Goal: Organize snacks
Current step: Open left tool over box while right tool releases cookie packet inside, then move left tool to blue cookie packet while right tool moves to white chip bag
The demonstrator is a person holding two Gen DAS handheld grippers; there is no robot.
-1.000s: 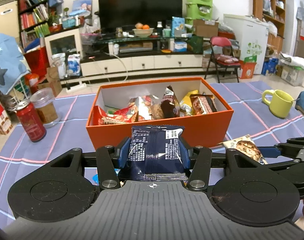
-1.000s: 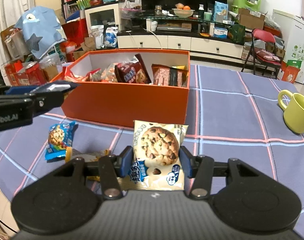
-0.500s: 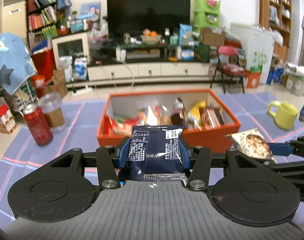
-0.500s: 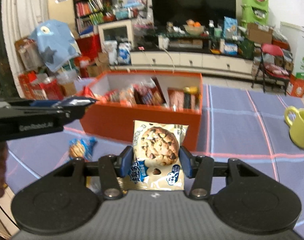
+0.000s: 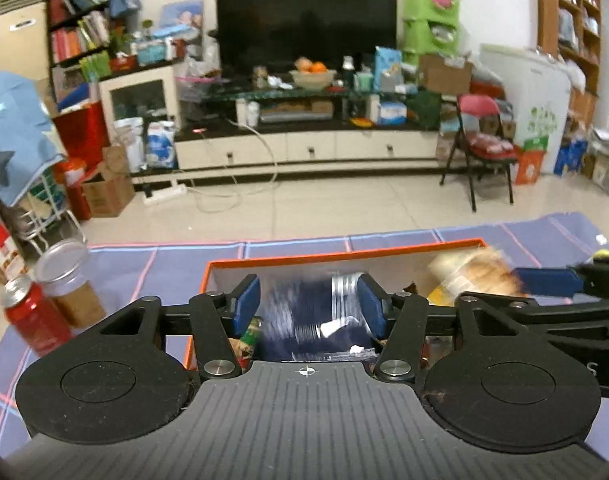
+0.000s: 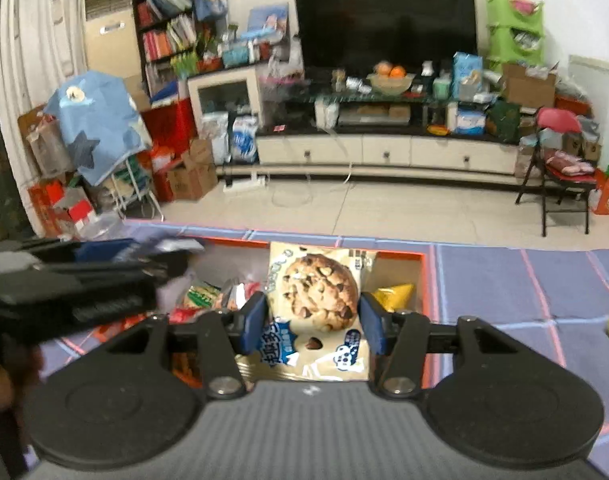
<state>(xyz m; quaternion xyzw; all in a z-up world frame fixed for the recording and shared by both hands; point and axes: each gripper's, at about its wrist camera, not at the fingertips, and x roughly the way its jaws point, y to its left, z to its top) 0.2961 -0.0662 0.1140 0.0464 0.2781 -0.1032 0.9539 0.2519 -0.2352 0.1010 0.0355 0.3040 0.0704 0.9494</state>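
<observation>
Nearing completion: left gripper (image 5: 307, 305) hovering over the open orange cardboard box (image 5: 336, 257), jaws parted, blurred dark-blue foil snack packet (image 5: 304, 320) loose between them; right gripper (image 6: 312, 322) clenching the beige cookie-print snack packet (image 6: 316, 300) above the box, release pending.

The left gripper (image 5: 307, 306) is spread open over the orange box (image 5: 344, 256), and a dark blue snack packet (image 5: 304, 320), blurred, sits between its blue pads (image 5: 246, 304) without clearly touching them. To the right, the right gripper (image 5: 544, 282) reaches in sideways, with a blurred cookie packet (image 5: 472, 272) at its tip above the box. The box rests on a purple checked cloth (image 5: 164, 264). At the left stand a red can (image 5: 34, 320) and a clear jar (image 5: 70, 284), side by side.
</observation>
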